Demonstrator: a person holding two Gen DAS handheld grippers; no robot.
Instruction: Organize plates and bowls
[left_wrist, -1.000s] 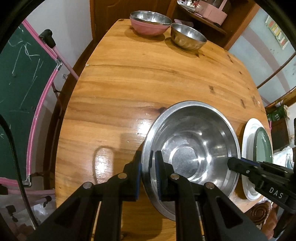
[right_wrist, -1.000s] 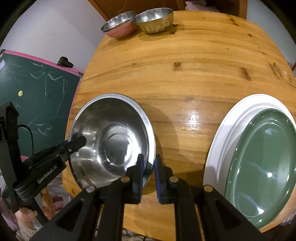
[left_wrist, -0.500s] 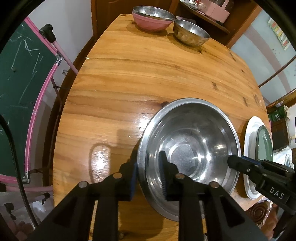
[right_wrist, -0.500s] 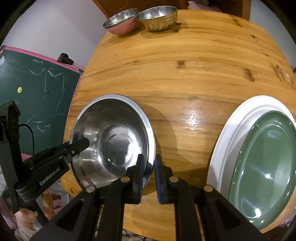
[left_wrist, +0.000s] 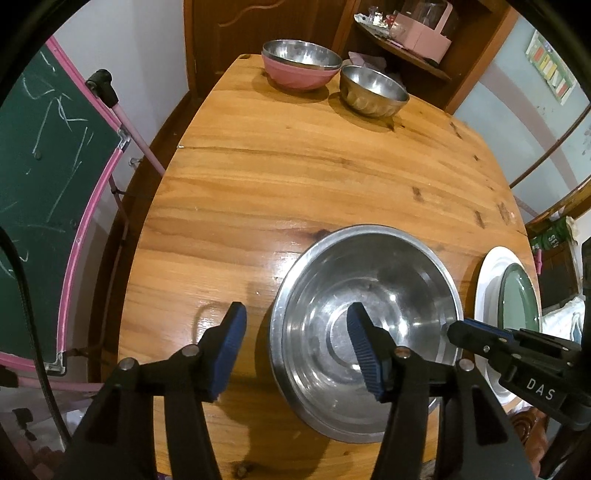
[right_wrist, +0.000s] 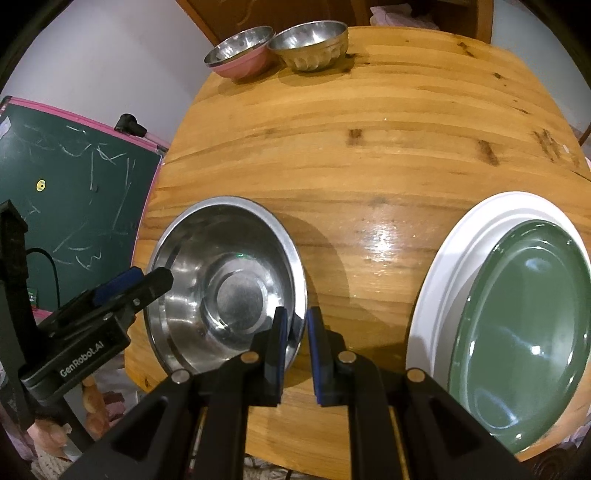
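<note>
The big steel bowl (left_wrist: 365, 325) sits on the wooden table (left_wrist: 295, 177), near its front edge. The left gripper (left_wrist: 295, 343) has just been opening, its jaws apart around the rim without pressing, while the right gripper (right_wrist: 295, 332) pinches the other side and should let go gently. The white plate (right_wrist: 436, 280) with the green plate (right_wrist: 524, 325) on it lies close by, and the pink bowl (left_wrist: 299, 75) and small steel bowl (left_wrist: 373, 92) sit far back, with nothing in the way.

Glossy wooden table (left_wrist: 295, 177) fills the middle, light glaring off its varnish. At left, a pink-framed green chalkboard (left_wrist: 44, 177) scrawled with chalk. Top of frame: a brown door (left_wrist: 229, 29), a cluttered wooden shelf (left_wrist: 413, 40), pale walls.
</note>
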